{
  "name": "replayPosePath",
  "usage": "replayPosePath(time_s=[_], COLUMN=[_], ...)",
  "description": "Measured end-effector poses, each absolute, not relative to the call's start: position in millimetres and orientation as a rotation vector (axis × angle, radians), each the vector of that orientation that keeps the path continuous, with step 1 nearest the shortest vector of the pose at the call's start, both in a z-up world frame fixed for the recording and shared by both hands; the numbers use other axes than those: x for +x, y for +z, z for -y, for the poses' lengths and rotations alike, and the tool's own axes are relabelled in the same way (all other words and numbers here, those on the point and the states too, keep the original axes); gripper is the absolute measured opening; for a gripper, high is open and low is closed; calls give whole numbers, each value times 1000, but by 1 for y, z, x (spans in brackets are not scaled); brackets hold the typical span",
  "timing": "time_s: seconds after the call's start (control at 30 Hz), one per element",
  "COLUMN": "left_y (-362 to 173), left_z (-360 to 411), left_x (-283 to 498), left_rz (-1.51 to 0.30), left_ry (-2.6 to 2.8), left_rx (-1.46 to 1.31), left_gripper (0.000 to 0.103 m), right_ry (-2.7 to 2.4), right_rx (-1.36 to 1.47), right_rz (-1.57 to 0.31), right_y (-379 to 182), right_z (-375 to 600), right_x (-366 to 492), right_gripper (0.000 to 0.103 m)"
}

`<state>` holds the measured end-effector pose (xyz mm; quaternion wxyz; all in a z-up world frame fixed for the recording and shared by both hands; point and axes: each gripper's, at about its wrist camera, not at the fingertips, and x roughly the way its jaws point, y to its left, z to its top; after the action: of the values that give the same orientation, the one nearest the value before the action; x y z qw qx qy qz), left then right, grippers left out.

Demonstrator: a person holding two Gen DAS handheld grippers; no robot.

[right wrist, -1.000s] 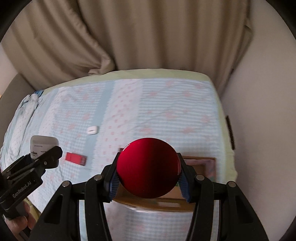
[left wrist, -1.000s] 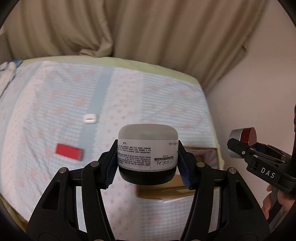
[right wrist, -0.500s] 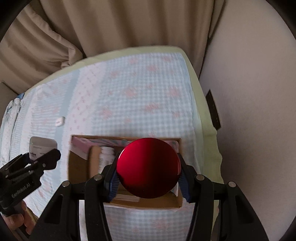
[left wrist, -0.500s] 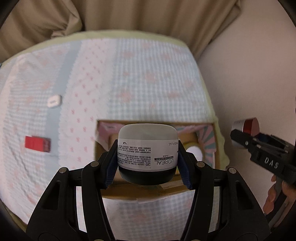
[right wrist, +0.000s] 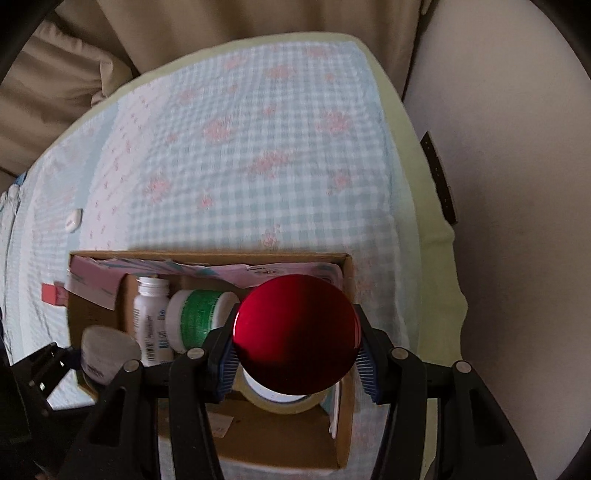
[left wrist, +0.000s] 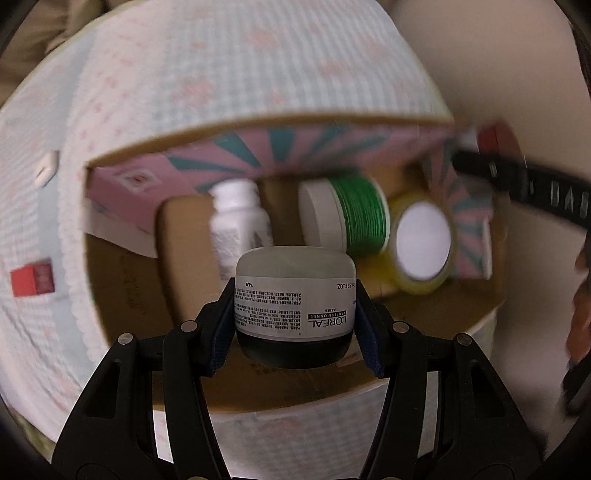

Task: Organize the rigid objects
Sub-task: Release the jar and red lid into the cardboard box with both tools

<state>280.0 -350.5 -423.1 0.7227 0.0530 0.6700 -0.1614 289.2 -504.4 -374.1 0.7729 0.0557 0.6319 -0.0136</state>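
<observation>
My left gripper is shut on a white-and-black cosmetic jar, held upside down just above the open cardboard box. My right gripper is shut on a shiny red round tin over the box's right half. Inside lie a white pill bottle, a green-wrapped spool, a tape roll and a pink patterned carton. The left gripper with its jar shows at the lower left of the right wrist view.
A red block and a small white case lie on the checked bedcover left of the box. A wall runs close along the bed's right edge. Curtains hang behind the bed.
Both grippers have dropped toward the box, which now fills the views. Each keeps hold of its object; the box contents have come into sight.
</observation>
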Motion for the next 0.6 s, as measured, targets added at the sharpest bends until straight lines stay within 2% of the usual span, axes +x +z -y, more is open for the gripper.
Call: replayPosePath(time_s=[0.37,0.4,0.43,0.47,0.5,0.53,0.6], left_y=[-434,-431,-426,-420,-414,-409,-403], left_z=[361,361,362,361,360,357,351], left_x=[270,269,268,267,267,266,268], left_rz=[-1497,-1485,-1464,-1440,-1415,-1402,-1401], left_ry=[-398,-398,-398,-398,-406,-410,-400], left_rx=[281,300,314,320,310,300,289], left_gripper=[55,59,88,102,103,103,103], right_ry=[48,51,52,56,59,62,79], right_rx=[120,129,133,146,156,170,210], right_rz=[-1410,-1414,-1419,-1424,-1418,-1399,-1369], right_y=[-397,-398,-400,-401,-400,-397,-392], right_z=[486,485,484,484,484,484,487], right_x=[296,297,298,299,299,298,296], right_gripper=[50,50,51,65,98,103,103])
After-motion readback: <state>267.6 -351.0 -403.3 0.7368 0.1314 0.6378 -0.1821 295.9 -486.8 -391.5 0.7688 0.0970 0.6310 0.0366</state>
